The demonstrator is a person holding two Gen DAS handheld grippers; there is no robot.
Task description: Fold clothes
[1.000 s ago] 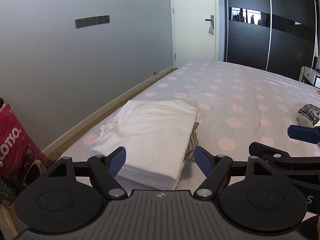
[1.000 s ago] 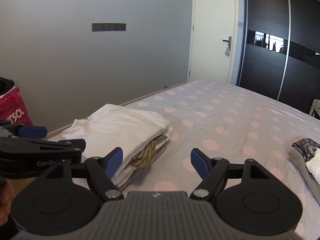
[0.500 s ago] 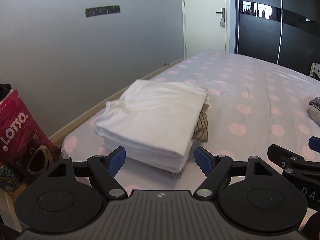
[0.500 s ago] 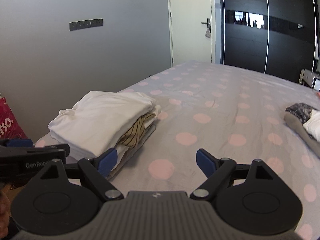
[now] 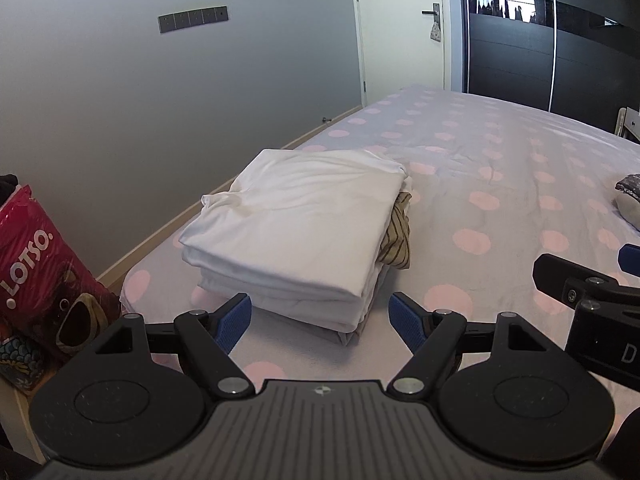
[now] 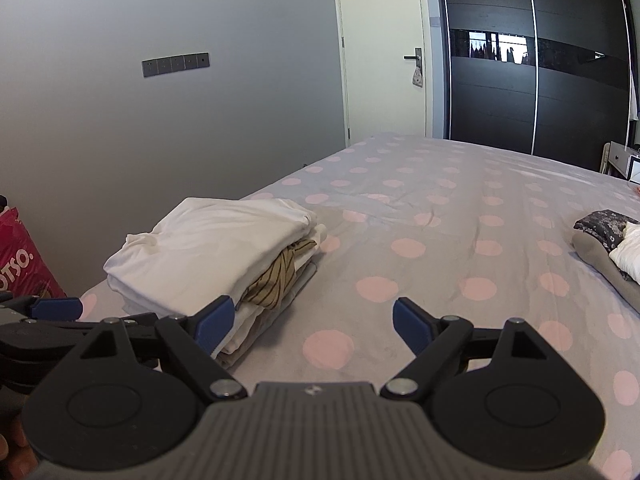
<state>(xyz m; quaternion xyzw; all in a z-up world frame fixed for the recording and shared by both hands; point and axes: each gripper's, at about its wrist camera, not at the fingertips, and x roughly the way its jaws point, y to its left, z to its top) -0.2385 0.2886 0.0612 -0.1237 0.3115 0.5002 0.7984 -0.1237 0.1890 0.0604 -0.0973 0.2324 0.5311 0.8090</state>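
Both the left hand-held gripper (image 5: 320, 317) and the right hand-held gripper (image 6: 308, 319) hung wide open and empty just short of the folded stack (image 5: 296, 236) on the bed (image 5: 500, 184), so that pile looked finished, and the next move likely called for fetching the loose clothes (image 6: 612, 240) far to the right.

White folded stack (image 5: 304, 228) (striped tan inside) on pink-dotted bedsheet (image 5: 500, 168).

Folded white clothes stack (image 5: 304, 236); bed corner (image 5: 160, 292)
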